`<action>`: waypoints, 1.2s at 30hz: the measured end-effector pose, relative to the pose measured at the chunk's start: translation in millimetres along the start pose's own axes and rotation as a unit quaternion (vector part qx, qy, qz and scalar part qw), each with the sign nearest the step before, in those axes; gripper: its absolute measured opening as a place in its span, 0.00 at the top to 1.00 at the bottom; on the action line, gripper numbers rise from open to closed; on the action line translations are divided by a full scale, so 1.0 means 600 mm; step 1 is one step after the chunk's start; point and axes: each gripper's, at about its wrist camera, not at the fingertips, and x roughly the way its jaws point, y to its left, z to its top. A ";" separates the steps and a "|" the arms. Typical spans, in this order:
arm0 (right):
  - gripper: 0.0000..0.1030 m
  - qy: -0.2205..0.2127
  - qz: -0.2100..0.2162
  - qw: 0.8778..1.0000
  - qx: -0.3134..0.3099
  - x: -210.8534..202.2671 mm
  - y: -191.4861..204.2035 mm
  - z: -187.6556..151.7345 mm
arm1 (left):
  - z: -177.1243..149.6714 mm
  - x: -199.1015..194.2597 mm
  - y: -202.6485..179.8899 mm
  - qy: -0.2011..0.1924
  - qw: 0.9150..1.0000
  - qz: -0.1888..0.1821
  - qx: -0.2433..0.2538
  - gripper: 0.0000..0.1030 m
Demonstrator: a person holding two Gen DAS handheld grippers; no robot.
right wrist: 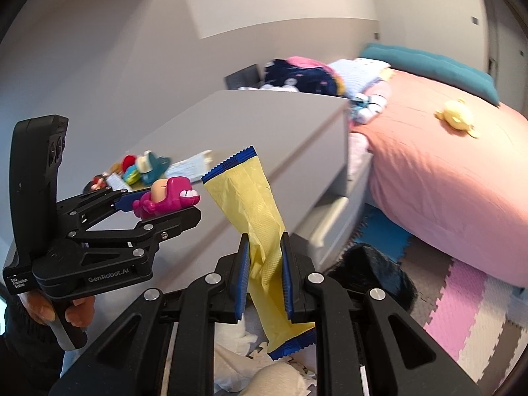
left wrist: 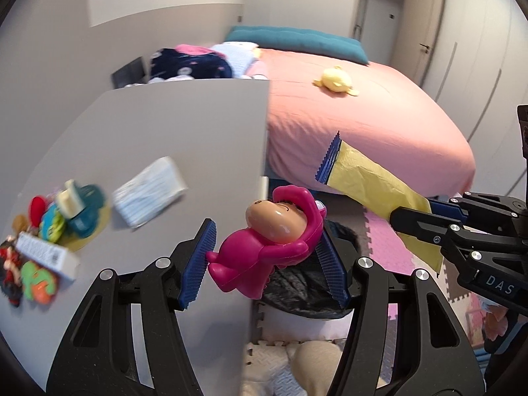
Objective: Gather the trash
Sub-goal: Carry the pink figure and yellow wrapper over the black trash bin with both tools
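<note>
Trash in hand comes to two pieces, one per gripper. One yellow wrapper [right wrist: 260,231], a long flat crinkled sachet with dark blue saw-toothed seals at both ends, stands nearly upright in the right gripper [right wrist: 264,279], whose two ribbed blue pads [right wrist: 242,283] pinch it around its lower middle so the foil creases between them. One magenta toy figure [left wrist: 267,247], glossy moulded plastic with a tan rounded face inside a hood, lies tilted on its side in the left gripper [left wrist: 264,264]; the two blue ridged pads [left wrist: 198,264] press on its feet and its back, holding it in the air.

Directly below the figure sits one bin [left wrist: 313,290] lined with a wrinkled black plastic bag, standing on the floor beside the corner of one grey dresser [left wrist: 165,138] with a smooth matt top. On that top, well apart from the grippers, lie one soft white pack with thin blue stripes [left wrist: 148,191] and one cluster of small coloured plastic toys [left wrist: 49,231], blurred, so their number cannot be told.

Beyond the dresser stands one bed [left wrist: 363,125] with a smooth salmon-pink cover, one teal pillow [left wrist: 297,41] along its far edge and one pale yellow plush [left wrist: 335,81] resting on top. Interlocking foam mats [right wrist: 462,307] in pink, grey and cream cover the floor.
</note>
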 end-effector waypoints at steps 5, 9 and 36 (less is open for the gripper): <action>0.82 -0.003 -0.027 0.999 0.026 -0.017 -0.056 -0.009 | 0.018 0.032 -0.047 0.009 0.999 -0.023 0.023 0.42; 0.82 -0.002 -0.048 0.998 0.050 -0.026 -0.099 -0.021 | 0.029 0.061 -0.083 0.020 0.998 -0.042 0.036 0.42; 0.38 -0.010 -0.094 0.989 0.115 -0.034 -0.190 -0.032 | 0.041 0.127 -0.111 0.048 0.998 -0.025 0.041 0.06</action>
